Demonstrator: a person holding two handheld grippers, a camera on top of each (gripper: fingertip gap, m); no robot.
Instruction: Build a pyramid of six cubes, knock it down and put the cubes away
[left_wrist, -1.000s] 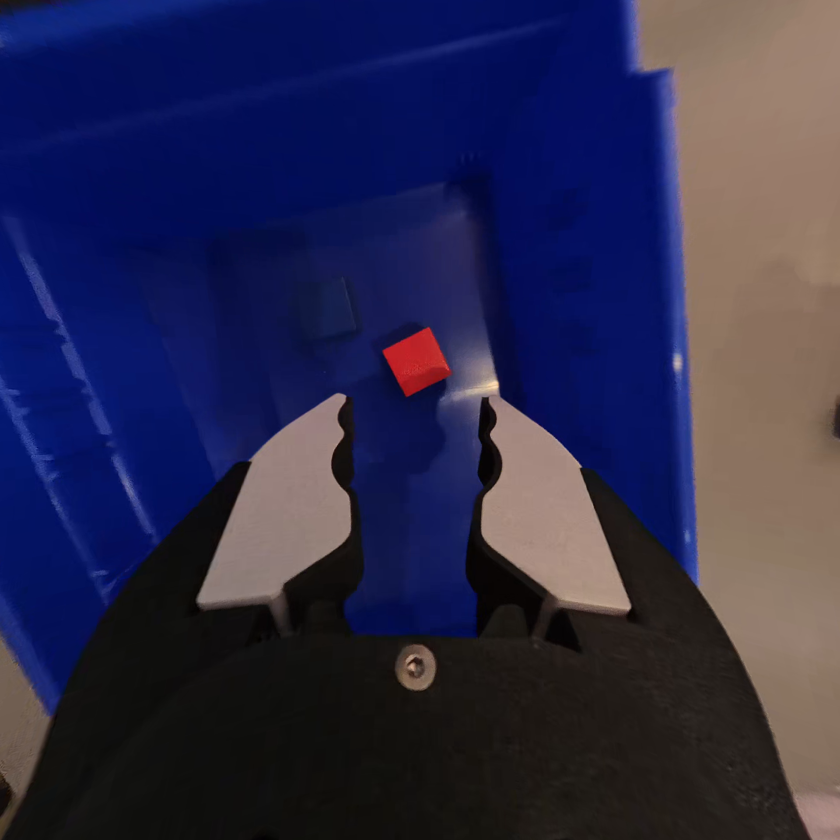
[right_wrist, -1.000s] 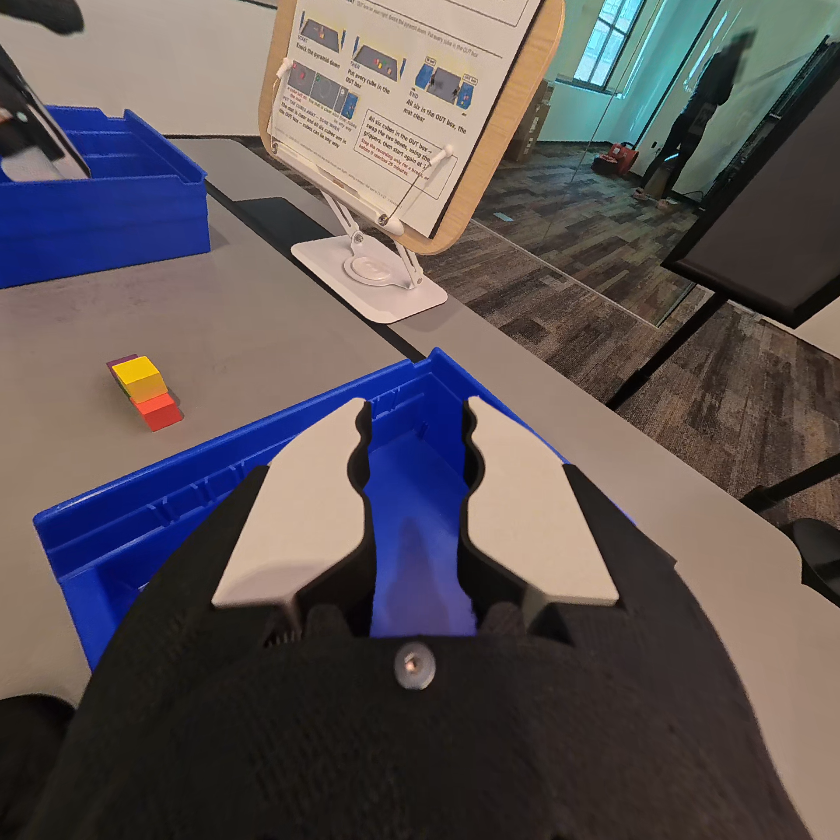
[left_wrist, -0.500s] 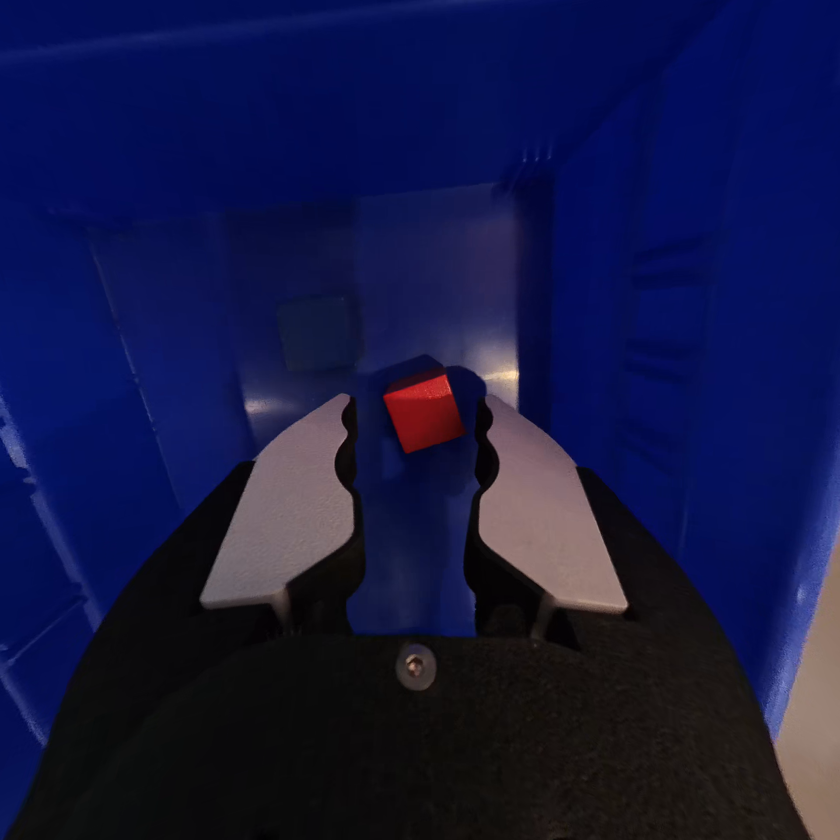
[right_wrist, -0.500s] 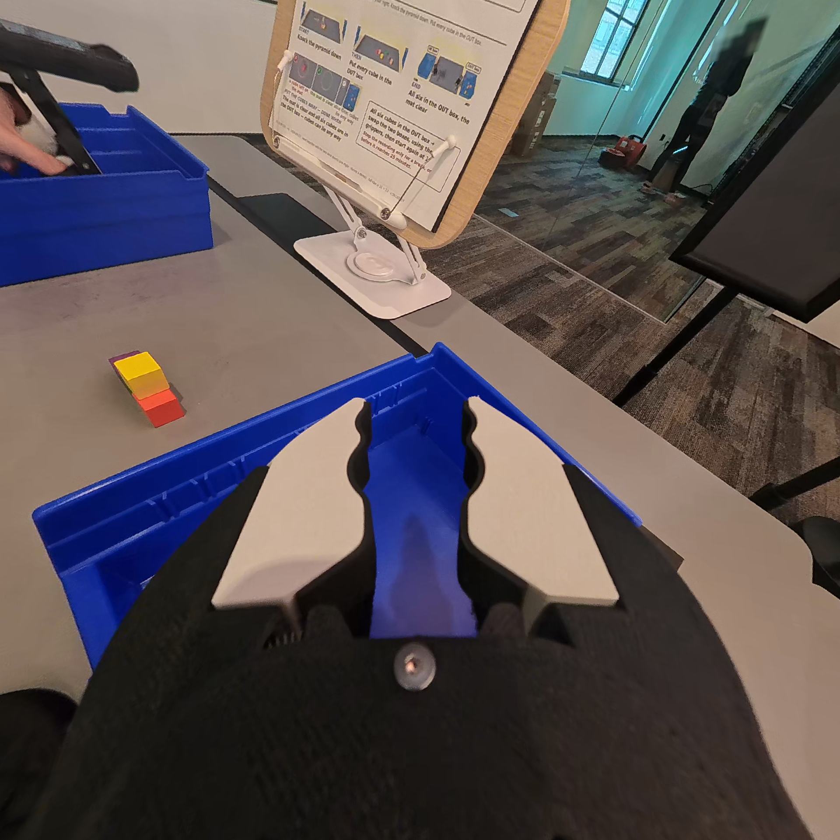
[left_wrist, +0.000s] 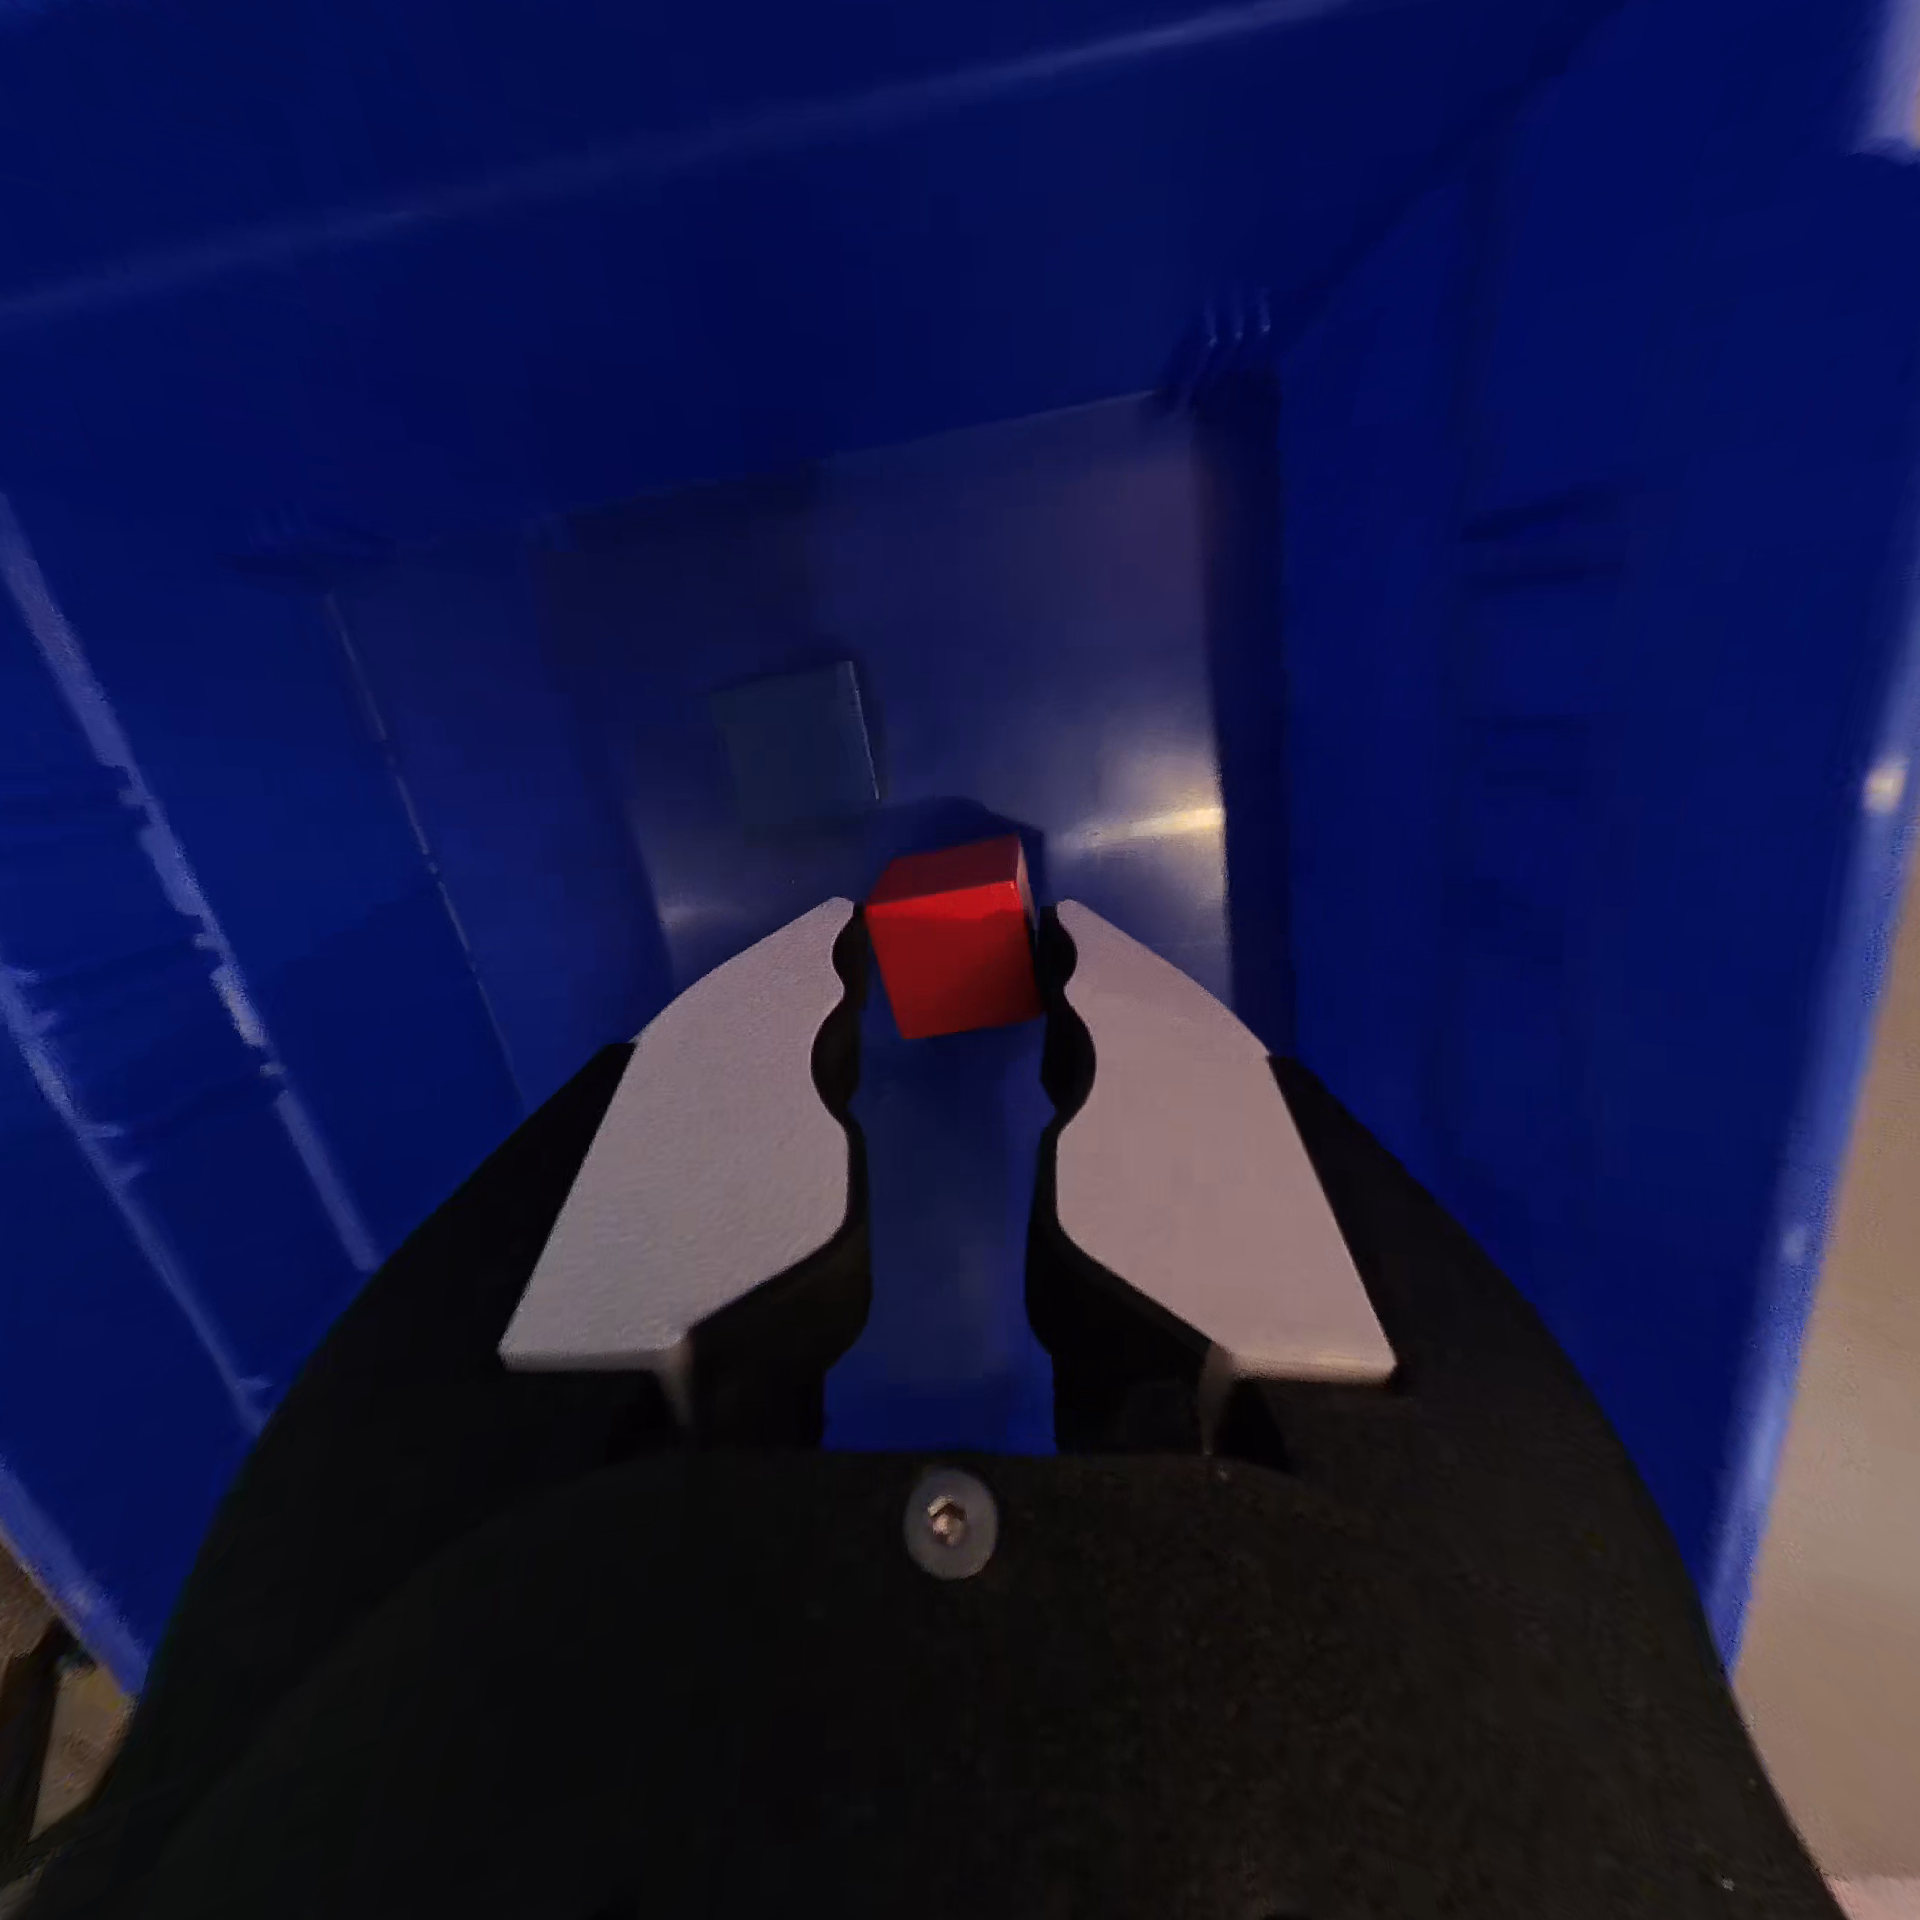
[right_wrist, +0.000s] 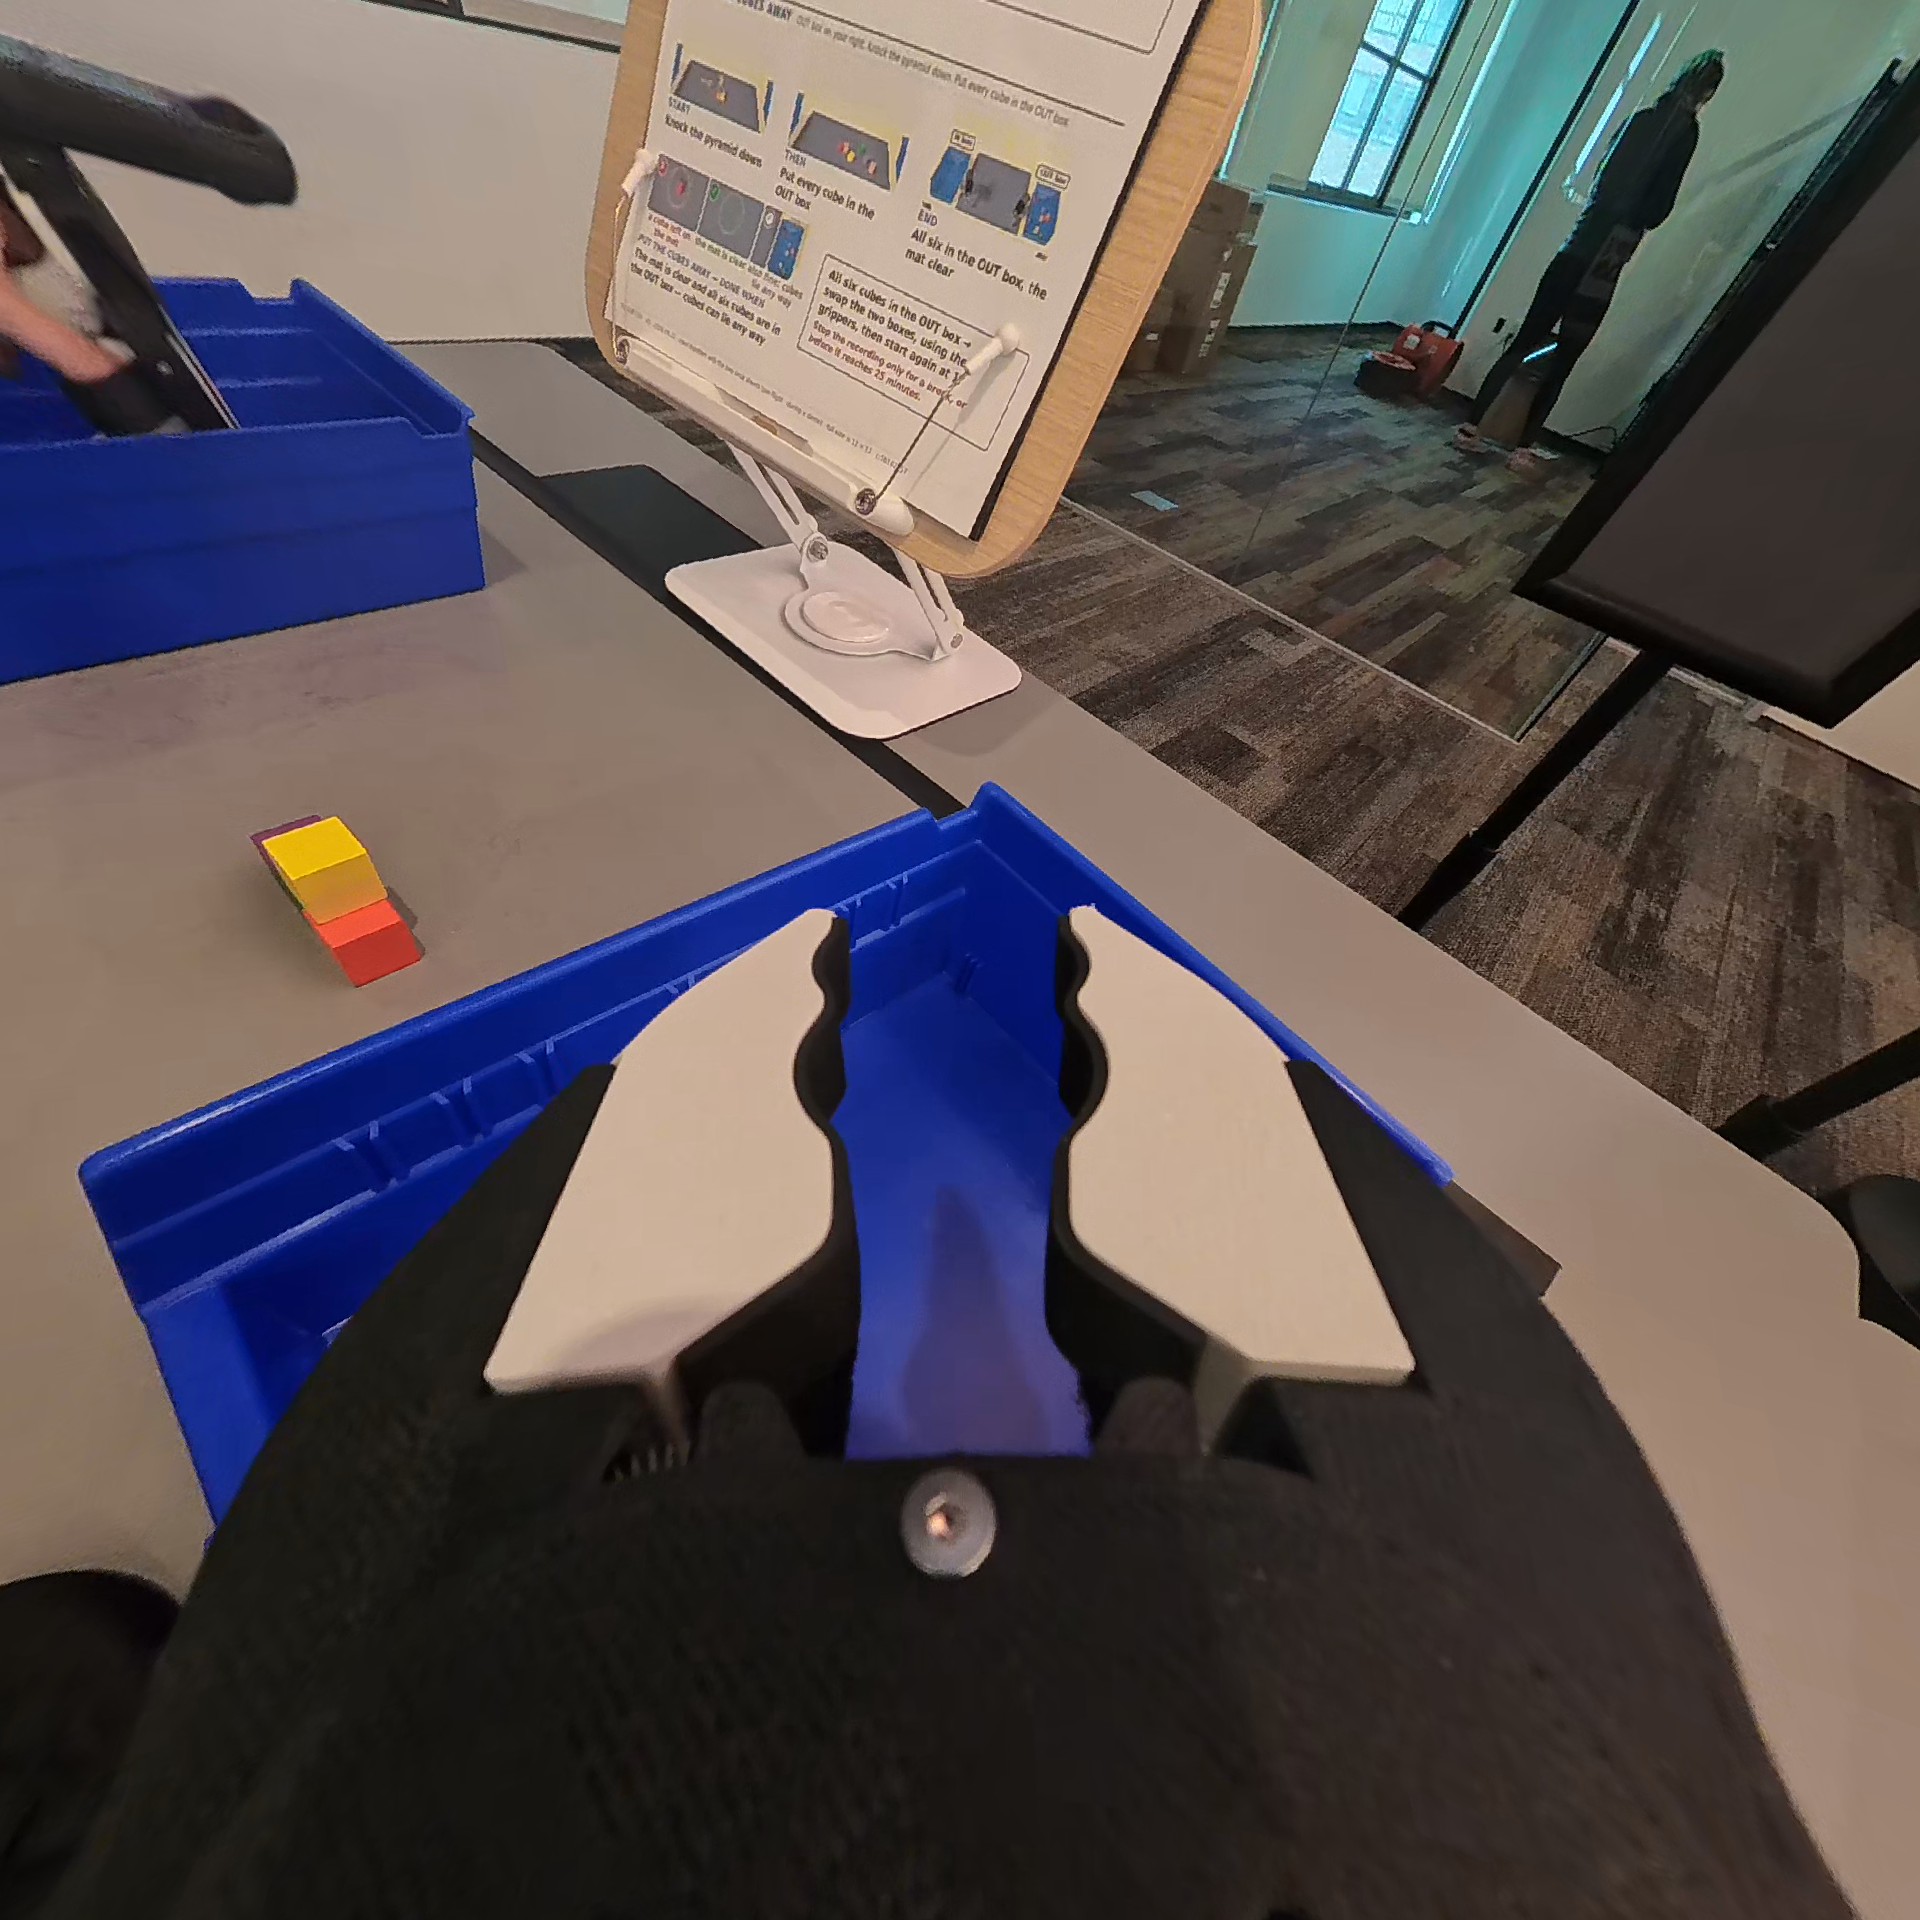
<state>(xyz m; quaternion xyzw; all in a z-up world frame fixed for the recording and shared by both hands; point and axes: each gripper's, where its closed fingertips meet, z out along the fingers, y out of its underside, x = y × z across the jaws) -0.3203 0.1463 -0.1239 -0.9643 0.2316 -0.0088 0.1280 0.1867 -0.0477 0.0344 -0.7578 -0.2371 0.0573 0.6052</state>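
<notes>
In the left wrist view my left gripper is deep inside a blue bin. Its two pads press on a red cube, which sits slightly turned between the fingertips on the bin floor. A dark blue cube lies just beyond it. In the right wrist view my right gripper is open and empty above a second blue bin. On the grey table a yellow cube, an orange-red cube and a purple cube stand together.
The first bin stands at the far left of the table with the left tool reaching into it. An instruction board on a white stand is at the back. A dark screen and a person are beyond the table.
My left gripper moved down into the bin and forward around the red cube, then its jaws closed onto it. My right gripper has not moved.
</notes>
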